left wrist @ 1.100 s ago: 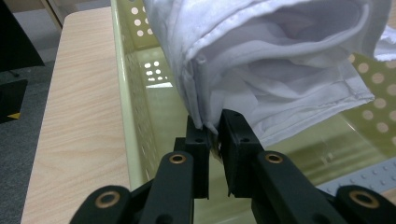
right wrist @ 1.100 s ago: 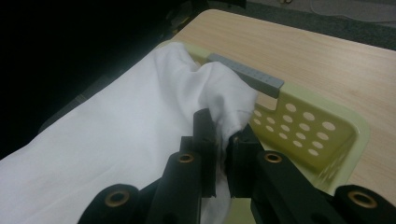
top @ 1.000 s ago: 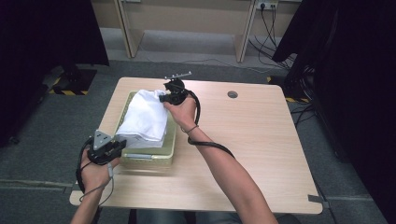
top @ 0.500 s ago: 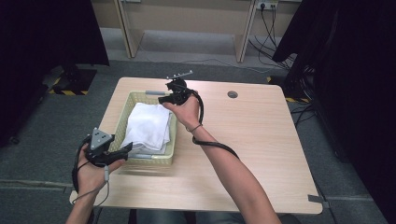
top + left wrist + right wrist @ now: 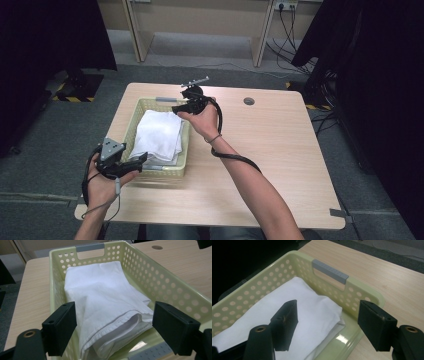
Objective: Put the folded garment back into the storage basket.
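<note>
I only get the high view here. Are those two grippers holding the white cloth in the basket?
Observer: No. The left gripper has just been opening. Its own view shows the jaws wide apart, with the folded cloth lying ahead between them, not pinched.
Operator: And the right one?
Observer: The right gripper has just been opening too. One jaw hangs over the cloth, the other out by the rim of the basket, and nothing is gripped between them.
Operator: What is the basket like up close?
Observer: Its pale walls are full of round holes.
</note>
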Demonstrator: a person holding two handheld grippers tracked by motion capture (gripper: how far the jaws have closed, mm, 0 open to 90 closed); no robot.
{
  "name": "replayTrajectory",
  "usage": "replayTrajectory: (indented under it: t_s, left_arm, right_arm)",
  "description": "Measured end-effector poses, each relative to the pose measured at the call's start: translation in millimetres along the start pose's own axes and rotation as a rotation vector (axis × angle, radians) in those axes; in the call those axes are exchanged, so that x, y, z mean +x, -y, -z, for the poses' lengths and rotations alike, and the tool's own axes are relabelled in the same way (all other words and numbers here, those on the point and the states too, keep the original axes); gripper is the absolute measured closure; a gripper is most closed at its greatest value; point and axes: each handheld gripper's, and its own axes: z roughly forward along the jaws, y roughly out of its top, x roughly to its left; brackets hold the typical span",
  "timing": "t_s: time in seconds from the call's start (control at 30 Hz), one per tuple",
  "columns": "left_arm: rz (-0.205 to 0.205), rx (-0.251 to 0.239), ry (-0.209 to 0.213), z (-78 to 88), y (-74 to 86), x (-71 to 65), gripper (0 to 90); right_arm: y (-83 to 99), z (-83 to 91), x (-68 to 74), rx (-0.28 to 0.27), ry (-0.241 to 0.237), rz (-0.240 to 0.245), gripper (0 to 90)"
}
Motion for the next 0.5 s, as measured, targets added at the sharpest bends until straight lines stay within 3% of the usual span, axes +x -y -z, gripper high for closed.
replayTrajectory:
  t_s: [0.27,0.5]
  left_arm:
    - [0.001,-0.030,0.013,-1.2,-0.9,-4.7,16.7]
    - [-0.010,-0.026,0.025,-4.6,-1.4,-9.1,14.9]
  right_arm:
    - [2.1,3.3,-2.7,0.011,-0.004,0.018,27.9]
    - [3.9,9.5,-5.2,0.000,0.005,0.019,24.9]
